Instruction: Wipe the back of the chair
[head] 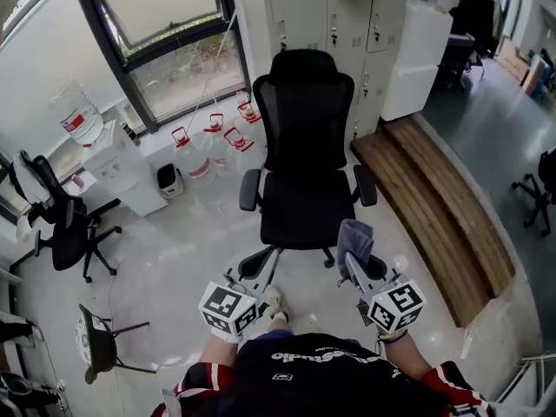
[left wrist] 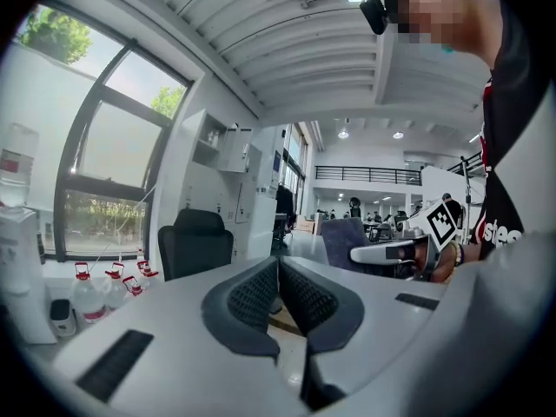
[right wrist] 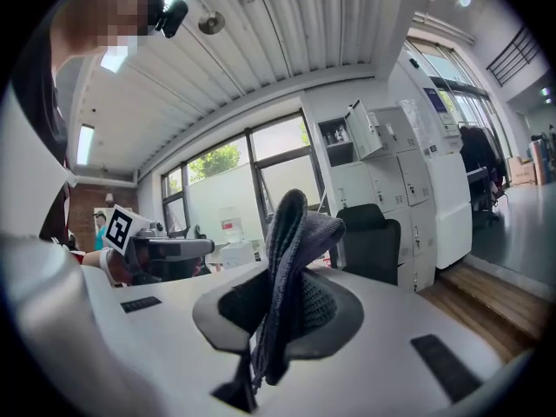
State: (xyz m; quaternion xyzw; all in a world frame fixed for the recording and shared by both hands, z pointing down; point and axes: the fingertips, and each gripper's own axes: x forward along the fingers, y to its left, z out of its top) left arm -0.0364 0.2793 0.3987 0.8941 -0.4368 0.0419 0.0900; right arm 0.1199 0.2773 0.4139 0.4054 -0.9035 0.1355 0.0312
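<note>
At twelve o'clock stands the chair [head: 304,207]; our right gripper [head: 360,270] clamps the cloth [head: 354,237], our left gripper [head: 249,276] is closed, empty. We should press the cloth flat against the backrest [head: 304,115].

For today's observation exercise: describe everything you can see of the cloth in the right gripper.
The cloth is grey-blue, soft-looking, folded in thick layers. The right gripper is shut on it: its rounded top stands above the jaws, a thin edge hangs below. It is held in front of the black chair.
</note>
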